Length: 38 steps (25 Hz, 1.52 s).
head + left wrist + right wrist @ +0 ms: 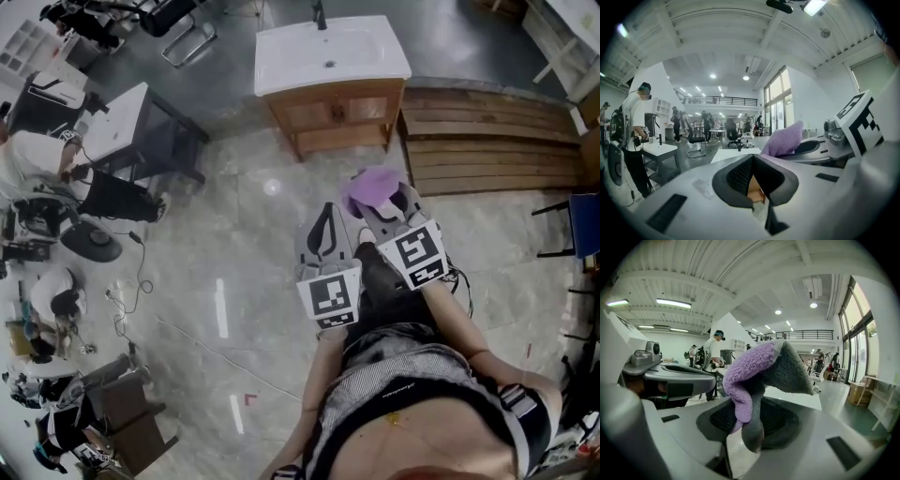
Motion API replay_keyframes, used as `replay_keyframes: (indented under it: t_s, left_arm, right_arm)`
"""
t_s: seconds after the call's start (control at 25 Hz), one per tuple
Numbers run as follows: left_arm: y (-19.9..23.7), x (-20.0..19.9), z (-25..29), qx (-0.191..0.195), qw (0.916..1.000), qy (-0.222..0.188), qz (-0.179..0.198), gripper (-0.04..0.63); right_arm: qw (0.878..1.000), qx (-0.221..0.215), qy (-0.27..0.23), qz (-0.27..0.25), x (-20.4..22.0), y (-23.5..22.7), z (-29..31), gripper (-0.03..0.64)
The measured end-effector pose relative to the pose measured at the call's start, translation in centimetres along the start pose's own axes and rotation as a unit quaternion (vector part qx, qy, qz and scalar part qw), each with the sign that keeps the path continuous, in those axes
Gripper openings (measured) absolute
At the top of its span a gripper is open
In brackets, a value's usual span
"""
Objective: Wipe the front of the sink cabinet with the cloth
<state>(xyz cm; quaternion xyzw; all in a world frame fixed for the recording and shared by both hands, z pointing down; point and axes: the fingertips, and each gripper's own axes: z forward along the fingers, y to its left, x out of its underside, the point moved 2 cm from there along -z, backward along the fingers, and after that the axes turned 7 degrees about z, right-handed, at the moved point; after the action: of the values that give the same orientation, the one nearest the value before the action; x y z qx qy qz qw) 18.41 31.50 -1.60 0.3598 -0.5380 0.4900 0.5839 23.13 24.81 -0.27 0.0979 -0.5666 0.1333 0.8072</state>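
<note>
My right gripper (392,199) is clamped shut on the one purple cloth (754,366), which bunches up above the jaws. The cloth is held in the air, well apart from the sink cabinet (333,111). My left gripper (327,214) sits just beside it with its jaws together and nothing between them. Ahead stands the single wooden cabinet under a white basin (328,52), with pale floor (253,244) between it and the cloth. A slatted wooden platform (487,141) adjoins the cabinet's right side. A second white-topped stand (117,122) is off to the left, with one person (635,136) by it.
</note>
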Motion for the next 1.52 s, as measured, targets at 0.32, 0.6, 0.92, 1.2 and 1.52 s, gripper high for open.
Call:
replay_keyframes:
  t_s: [0.32,0.6,0.92,1.2,1.52]
  left_arm:
    - [3.4,-1.3,5.1,-0.008,0.9999,-0.006,0.011,0.000]
    - [6.8,-2.5,10.2,-0.023,0.9997,-0.007,0.007,0.000]
    - [8.4,-2.6,14.4,-0.038,0.9992,0.009,-0.007,0.000]
    - [9.2,-3.0,17.6,-0.048,0.9988,0.007,-0.010,0.001]
    - [10.1,-2.1,18.9,-0.073,0.9970,0.020,-0.017,0.000]
  right_arm:
    - [1.000,-0.017,-0.006,-0.005,-2.5,-2.0,5.8,0.178]
    - [0.999,-0.045,-0.014,-0.011,-5.3,-4.0,11.3,0.178]
    - [0.998,-0.065,-0.017,-0.018,-6.8,-6.7,14.6,0.178]
    - [0.997,-0.070,-0.014,-0.023,-7.1,-9.3,17.1,0.178]
    - [0.996,-0.079,-0.018,-0.022,-7.7,-10.4,18.9,0.178]
